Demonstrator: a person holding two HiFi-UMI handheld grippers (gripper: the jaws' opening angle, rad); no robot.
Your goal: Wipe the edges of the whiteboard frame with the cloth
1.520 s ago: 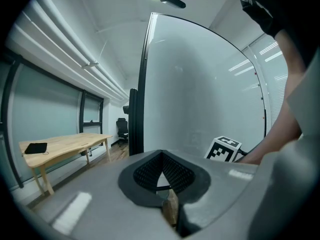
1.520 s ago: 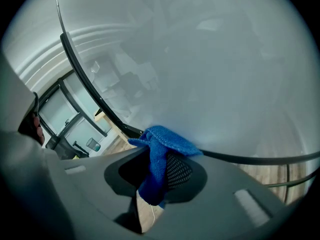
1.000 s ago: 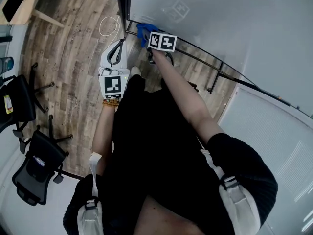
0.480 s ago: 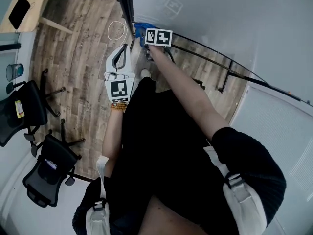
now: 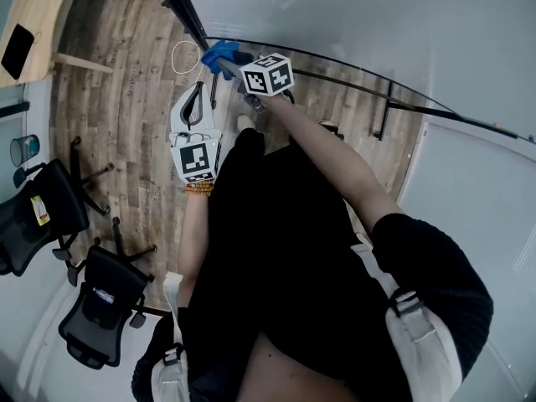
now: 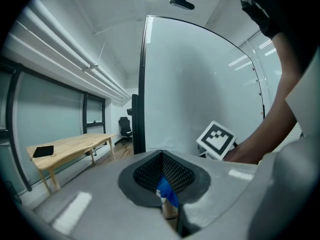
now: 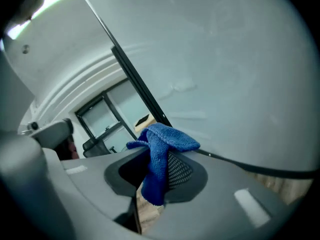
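Note:
The whiteboard (image 5: pixel 352 11) fills the top of the head view, with its black frame (image 5: pixel 356 64) along the lower edge and up the left side. The blue cloth (image 5: pixel 218 55) lies against the frame's lower left corner, and my right gripper (image 5: pixel 243 69) is shut on it. In the right gripper view the cloth (image 7: pixel 161 151) hangs from the shut right gripper (image 7: pixel 150 181), just below the frame (image 7: pixel 135 81). My left gripper (image 5: pixel 193 107) hangs over the floor, apart from the board, its jaws together. In the left gripper view the left gripper (image 6: pixel 167 204) holds nothing that I can make out.
A wooden desk (image 5: pixel 38 11) stands at the far left, with two black office chairs (image 5: pixel 38 216) (image 5: pixel 100 308) below it. A white cable loop (image 5: pixel 186 57) lies on the wood floor. The board's stand legs (image 5: pixel 383 107) reach over the floor at right.
My right gripper has carried the cloth leftward along the bottom frame edge to the lower left corner. The left gripper stayed low beside the body.

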